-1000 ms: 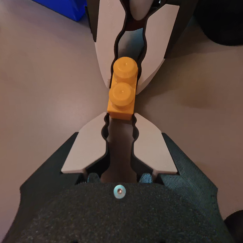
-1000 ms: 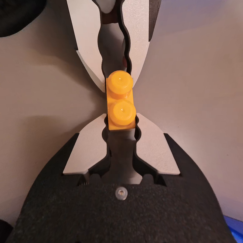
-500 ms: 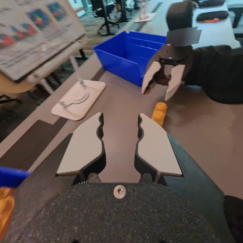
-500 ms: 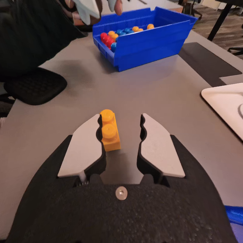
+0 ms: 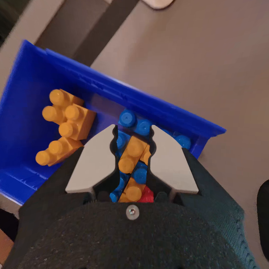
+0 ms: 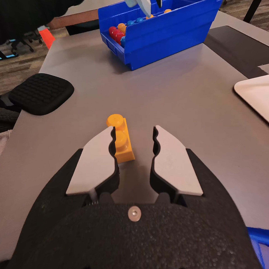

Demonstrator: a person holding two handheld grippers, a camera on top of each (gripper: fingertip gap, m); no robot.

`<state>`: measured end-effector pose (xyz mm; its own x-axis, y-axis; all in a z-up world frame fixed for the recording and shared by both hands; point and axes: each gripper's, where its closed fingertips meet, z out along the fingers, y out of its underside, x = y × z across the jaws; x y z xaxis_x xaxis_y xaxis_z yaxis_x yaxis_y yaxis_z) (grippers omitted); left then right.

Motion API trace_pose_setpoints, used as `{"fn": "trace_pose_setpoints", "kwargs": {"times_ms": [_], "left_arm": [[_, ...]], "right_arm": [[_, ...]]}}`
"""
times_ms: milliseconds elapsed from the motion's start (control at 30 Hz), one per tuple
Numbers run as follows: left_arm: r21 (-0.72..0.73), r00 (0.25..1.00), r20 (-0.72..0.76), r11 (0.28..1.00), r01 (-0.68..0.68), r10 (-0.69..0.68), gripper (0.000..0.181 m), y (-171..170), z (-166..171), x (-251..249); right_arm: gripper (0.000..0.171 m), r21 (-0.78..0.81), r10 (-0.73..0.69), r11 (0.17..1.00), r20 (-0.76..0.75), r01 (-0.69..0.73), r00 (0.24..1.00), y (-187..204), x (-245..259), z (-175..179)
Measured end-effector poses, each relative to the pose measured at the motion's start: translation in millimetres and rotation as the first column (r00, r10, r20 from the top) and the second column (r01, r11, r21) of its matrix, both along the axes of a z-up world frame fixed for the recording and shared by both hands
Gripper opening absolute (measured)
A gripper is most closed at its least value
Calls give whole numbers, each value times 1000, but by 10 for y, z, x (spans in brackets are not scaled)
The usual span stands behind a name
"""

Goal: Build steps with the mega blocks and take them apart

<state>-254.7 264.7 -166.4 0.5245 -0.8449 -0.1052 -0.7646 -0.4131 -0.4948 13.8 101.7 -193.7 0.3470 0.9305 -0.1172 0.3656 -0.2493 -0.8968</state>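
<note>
Inside the blue bin point(image 5: 131, 93) lie orange point(image 5: 69, 116), blue point(image 5: 126, 118) and red blocks point(image 5: 147, 195).

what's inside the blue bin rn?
The blue bin holds loose orange blocks, blue blocks and a red block. The open left claw hangs over the pile and covers the blocks beneath it.

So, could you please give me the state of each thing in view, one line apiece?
Left hand-held gripper: open, holding nothing, over the bin's blocks.
Right hand-held gripper: open, holding nothing, above the table.
Orange block: alone on the table, studs up, unheld.
Blue bin: upright, holding loose orange, blue and red blocks.
</note>
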Motion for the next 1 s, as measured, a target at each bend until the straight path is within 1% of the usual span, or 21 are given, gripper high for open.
{"fn": "trace_pose_setpoints", "kwargs": {"times_ms": [67,133,233,367,433,567,633,833,1000], "left_arm": [[-62,999,-39,998,-33,31,37,61,-133,0],[-93,995,-61,992,-88,82,36,163,-218,-7],[-193,990,-56,972,-134,126,36,176,-335,35],[-199,986,-93,968,-156,140,37,223,-449,50],[-172,983,-109,971,-167,150,28,266,-451,56],[-136,981,-151,981,-140,119,28,260,-444,63],[-90,980,-154,986,-140,125,29,293,-381,26],[7,989,15,989,-148,148,28,307,116,3],[76,984,54,981,-176,173,27,304,355,-89]], "right_arm": [[49,-4,0,1000,3,0,1000,-1,0,-14],[48,-7,-1,1000,11,1,1000,-4,2,-31],[48,-11,1,1000,21,0,1000,-7,8,-50],[48,-17,-3,1000,27,3,1000,3,11,-66],[48,-20,-2,1000,33,3,999,1,10,-80],[48,-16,-9,1000,39,10,999,8,20,-80],[47,-12,-13,1000,42,14,999,13,28,-77],[47,-7,-22,1000,29,22,999,28,34,-48],[47,-2,-25,1000,36,25,999,32,25,-56]]}}
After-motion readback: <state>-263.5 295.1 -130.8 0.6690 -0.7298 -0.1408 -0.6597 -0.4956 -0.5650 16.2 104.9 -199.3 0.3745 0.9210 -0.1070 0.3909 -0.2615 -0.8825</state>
